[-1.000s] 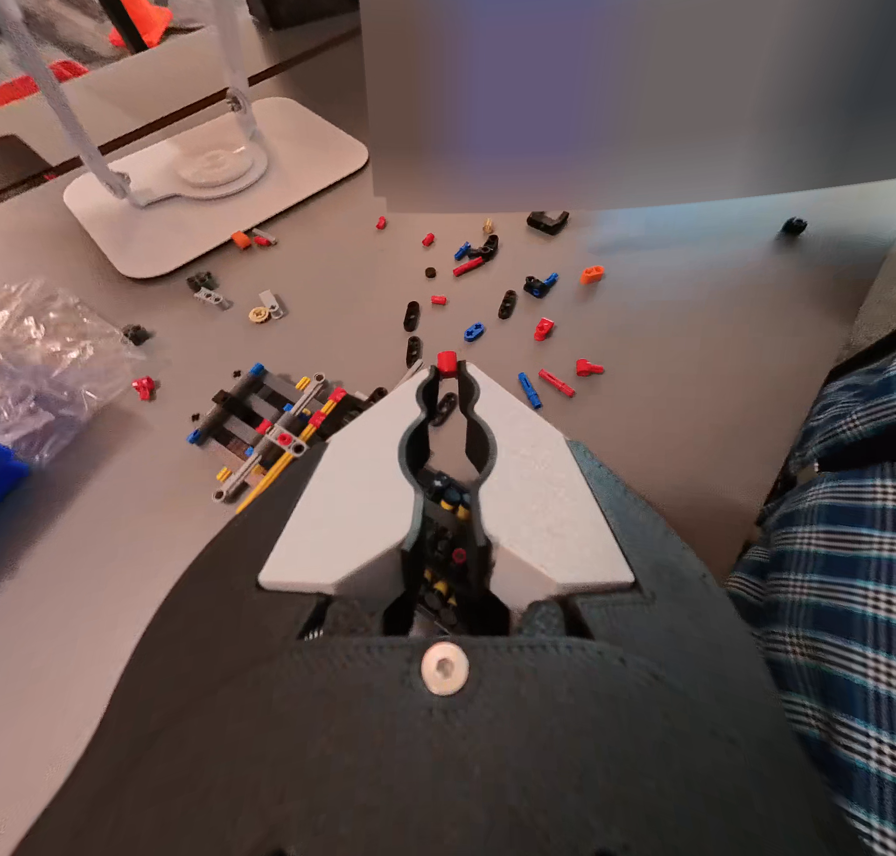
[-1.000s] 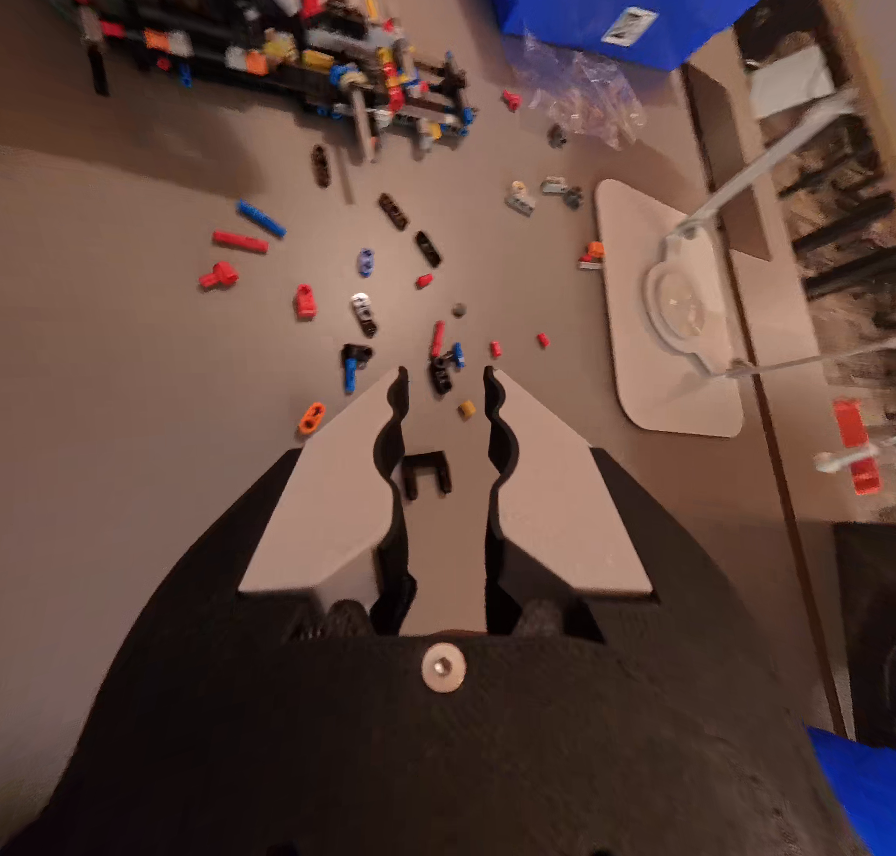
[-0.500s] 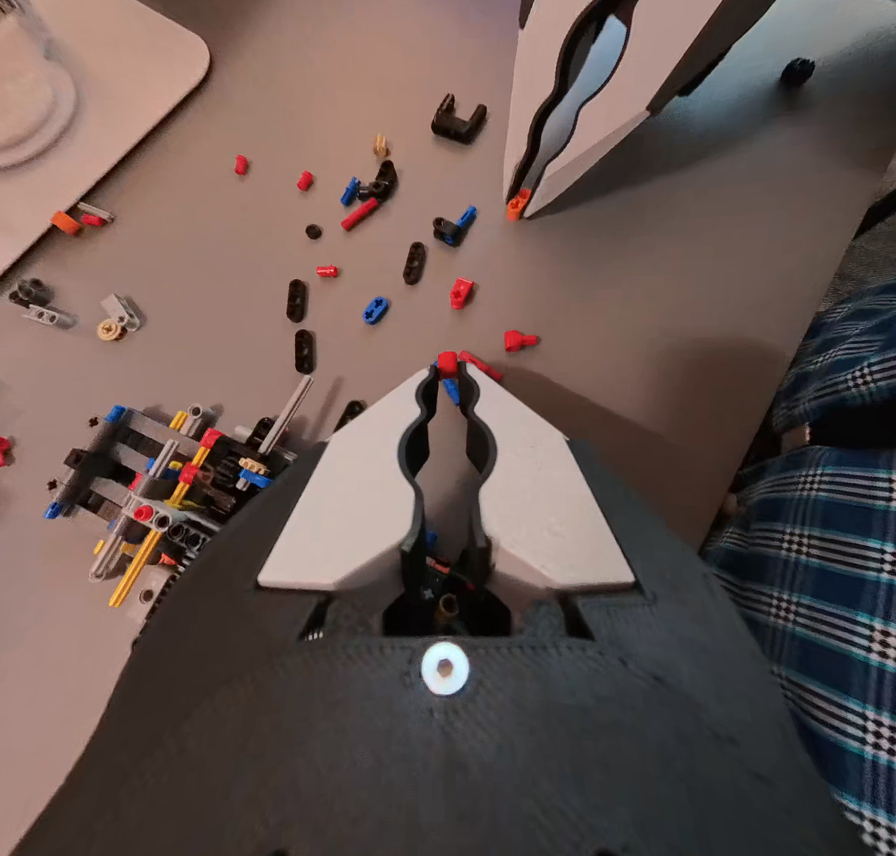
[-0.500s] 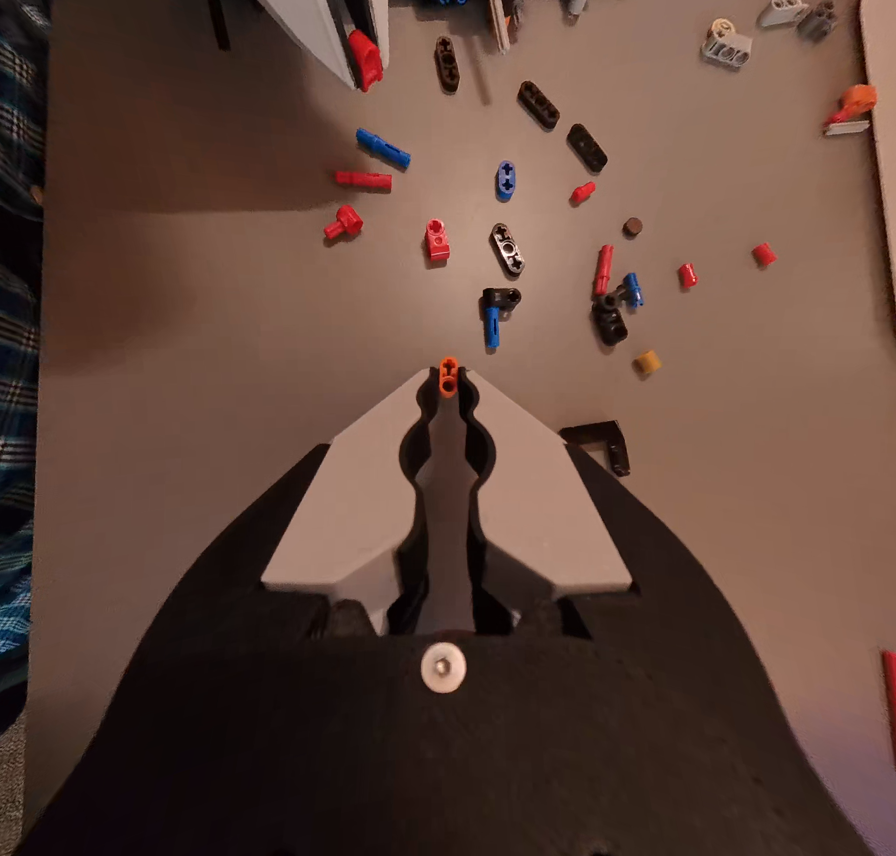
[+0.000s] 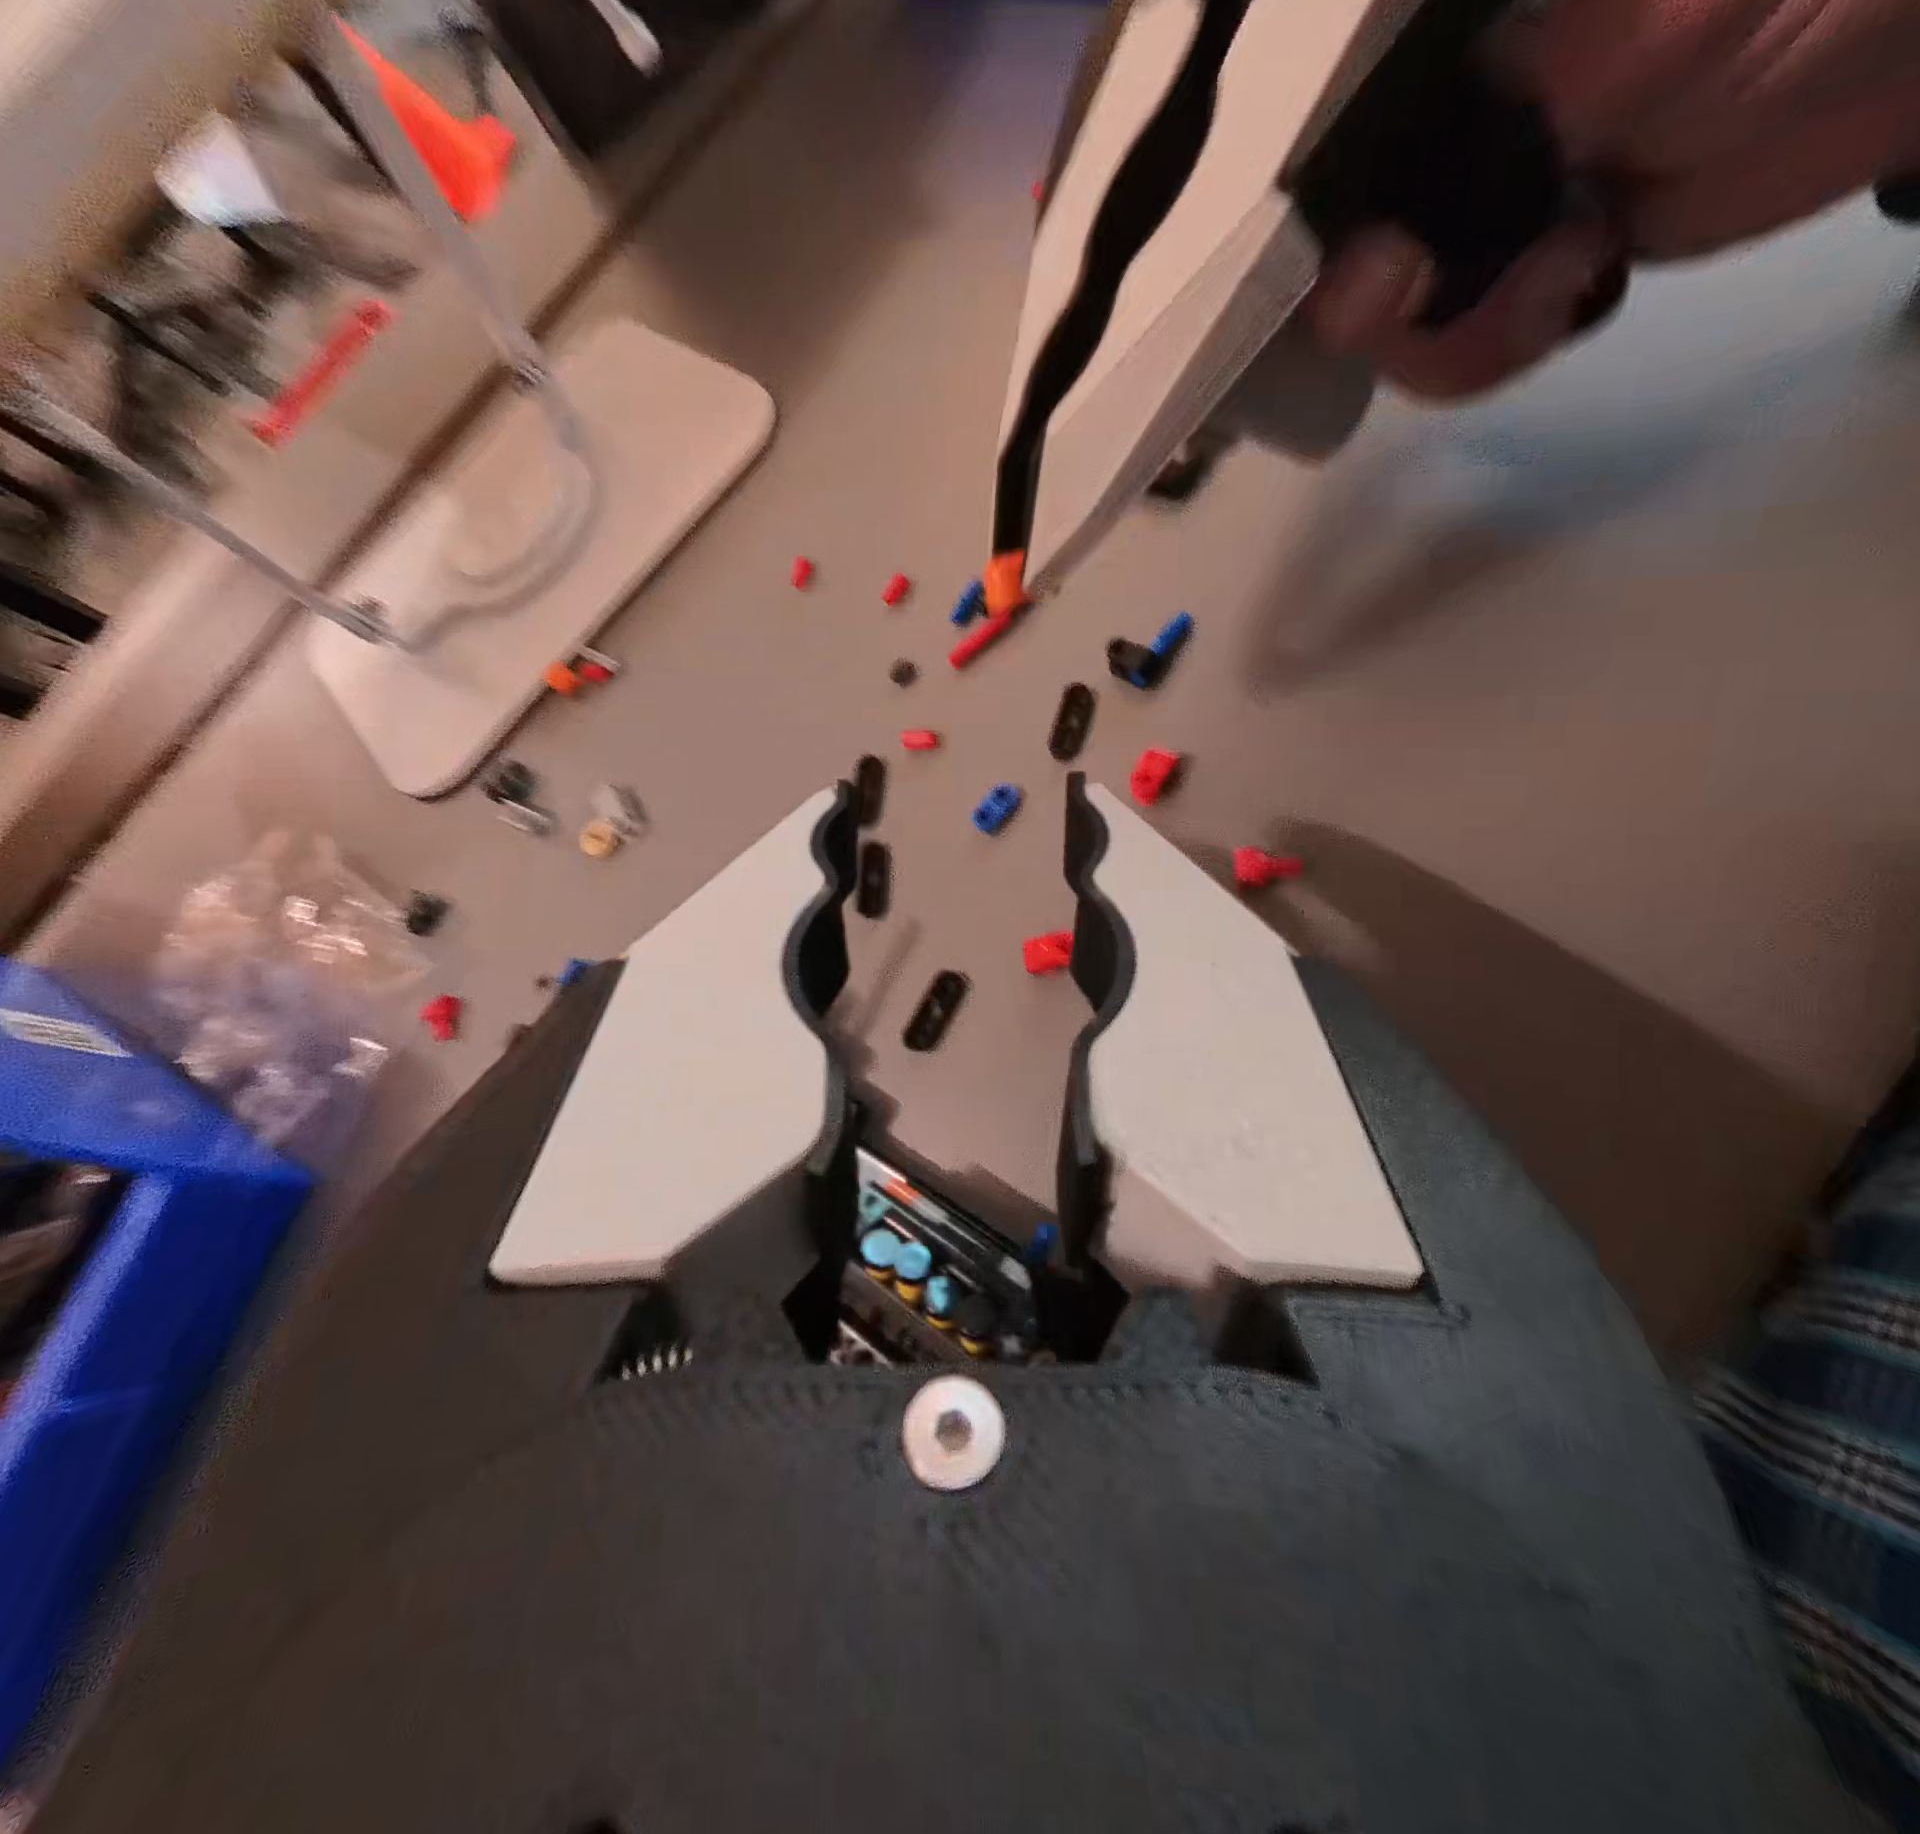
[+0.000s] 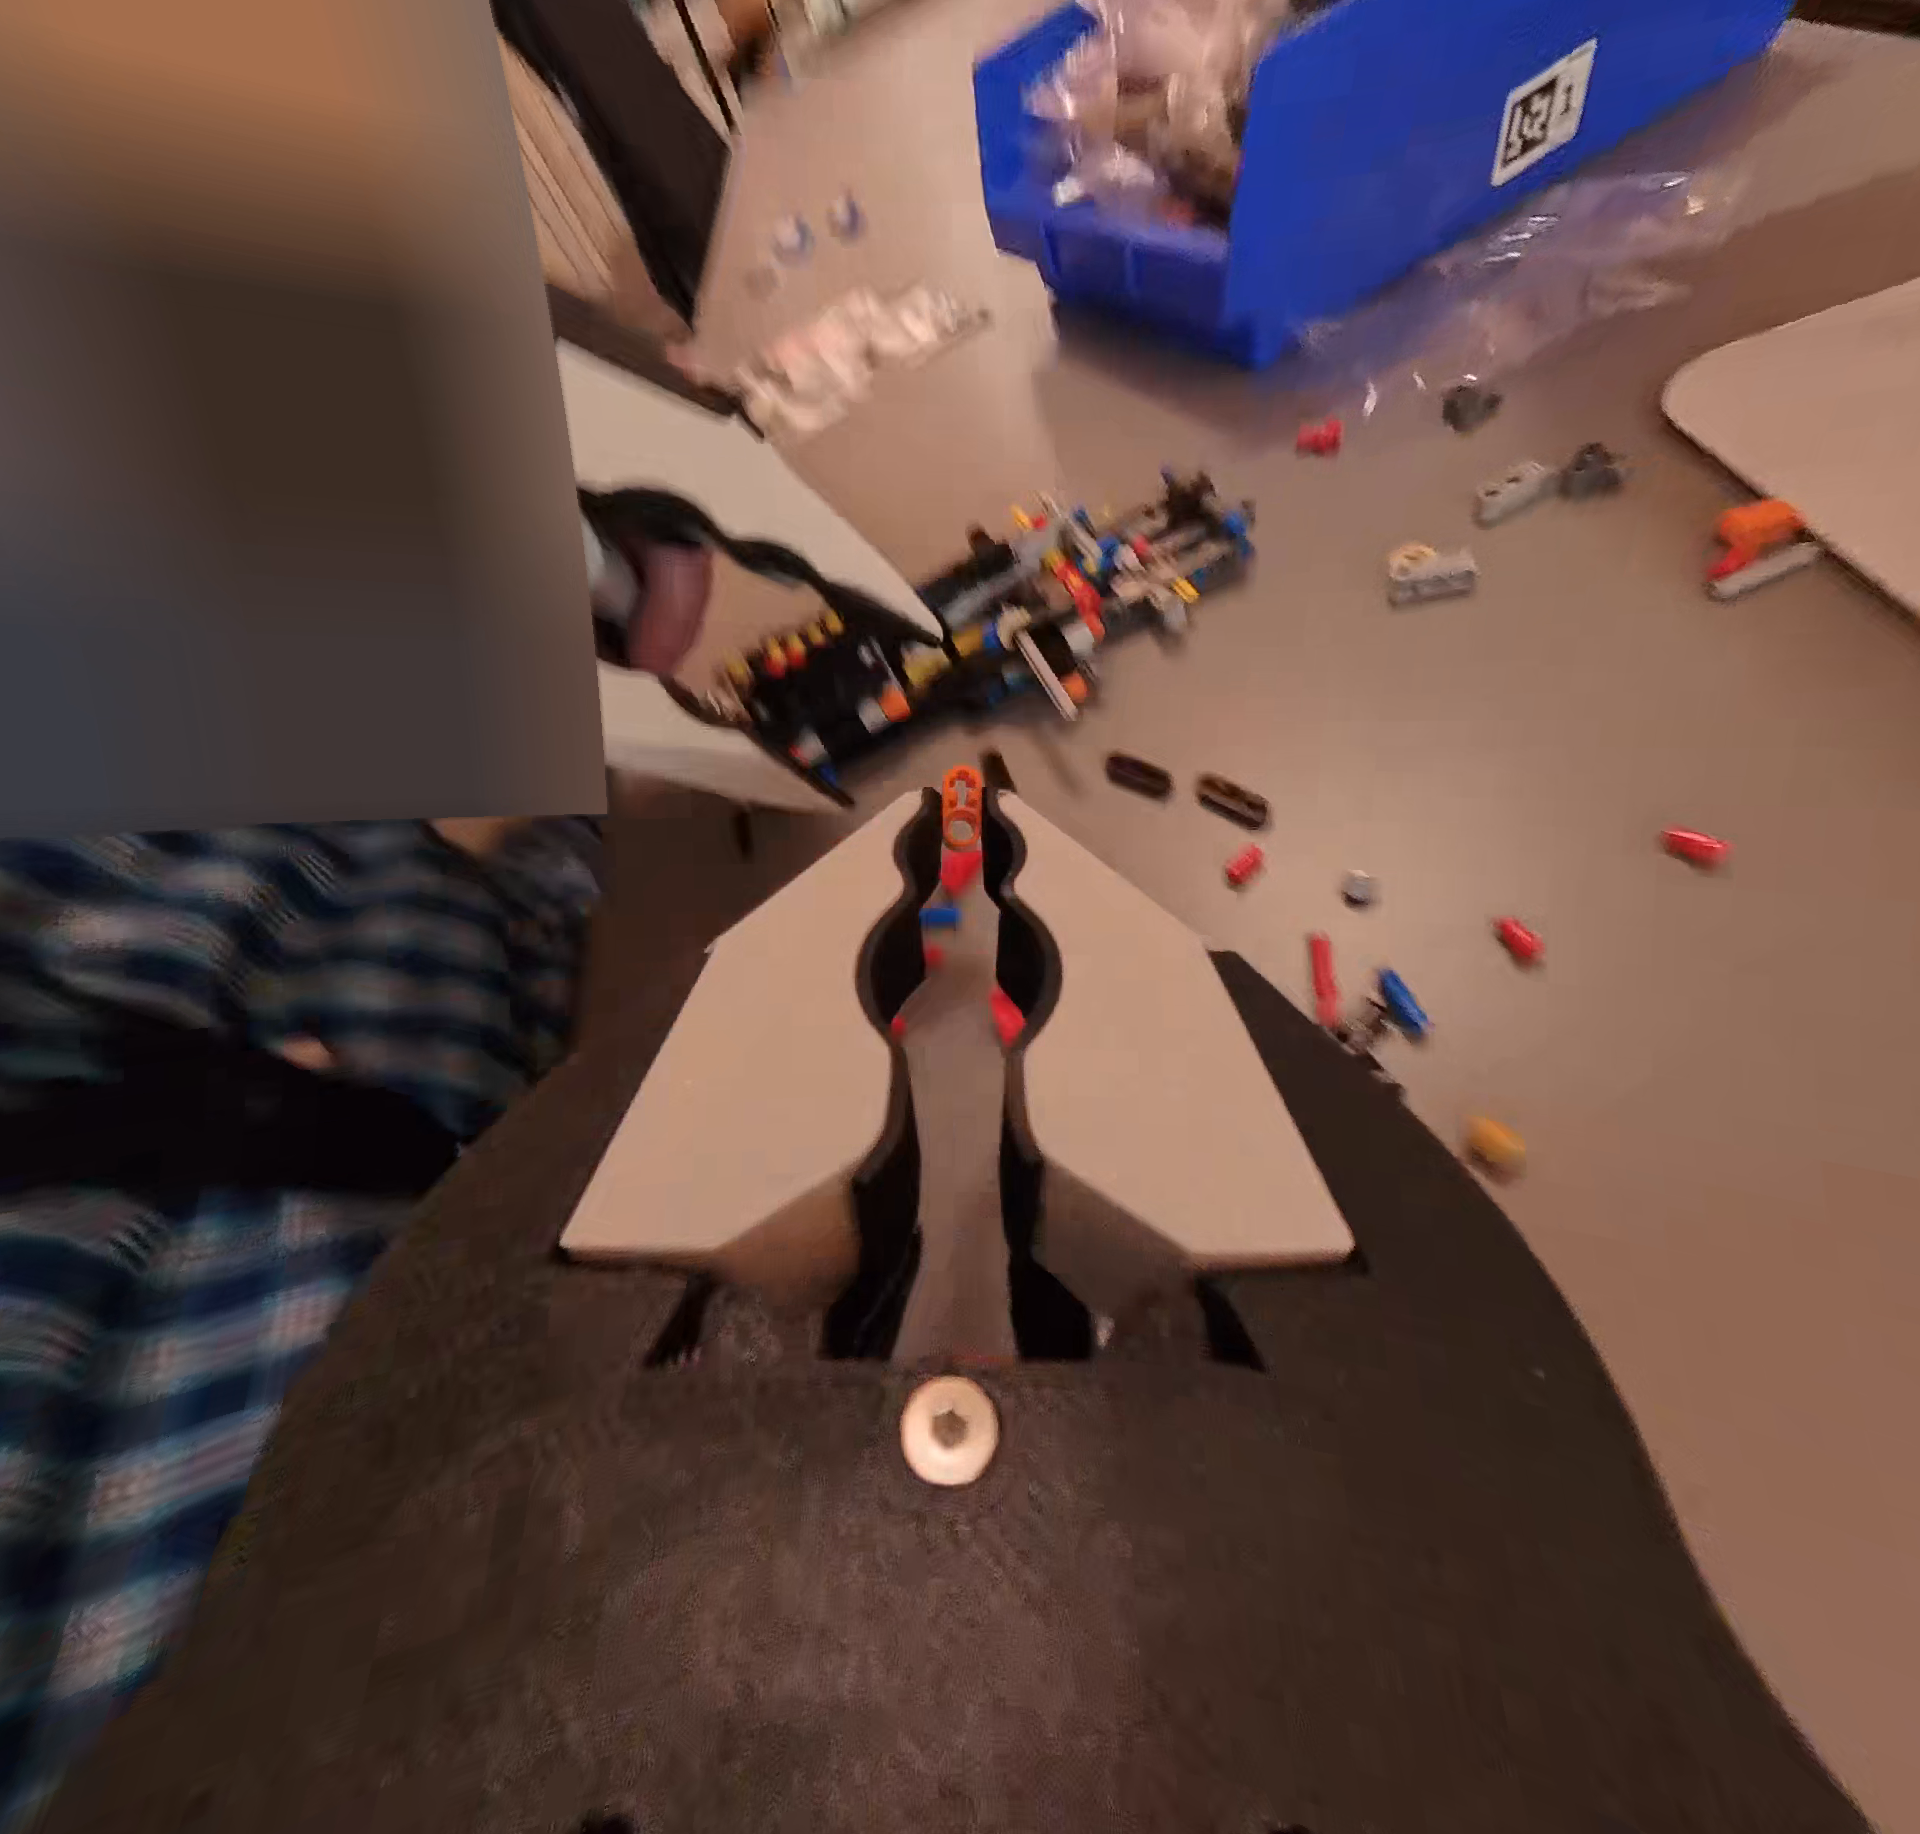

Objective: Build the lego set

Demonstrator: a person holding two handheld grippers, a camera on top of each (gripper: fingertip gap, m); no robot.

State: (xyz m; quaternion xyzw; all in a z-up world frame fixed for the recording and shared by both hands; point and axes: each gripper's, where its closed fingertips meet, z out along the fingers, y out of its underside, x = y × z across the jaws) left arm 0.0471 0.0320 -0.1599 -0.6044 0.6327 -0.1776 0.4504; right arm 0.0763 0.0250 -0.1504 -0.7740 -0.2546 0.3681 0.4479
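Currently the right gripper (image 6: 961,808) has its jaws clamped on a small orange connector (image 6: 962,803), held at the very tips above the desk (image 6: 1558,1161). The left gripper (image 5: 961,797) has jaws apart and nothing between them. The half-built lego model (image 6: 1039,610) lies mid-desk, toward the blue bin (image 6: 1351,174) at the far edge; loose pieces are scattered nearer. The connector looks tiny, light, rigid and smooth, so it probably twists or pops out easily; best pinched across its flat sides. The model seems stiff but could shed pins; hold it by its dark beams.
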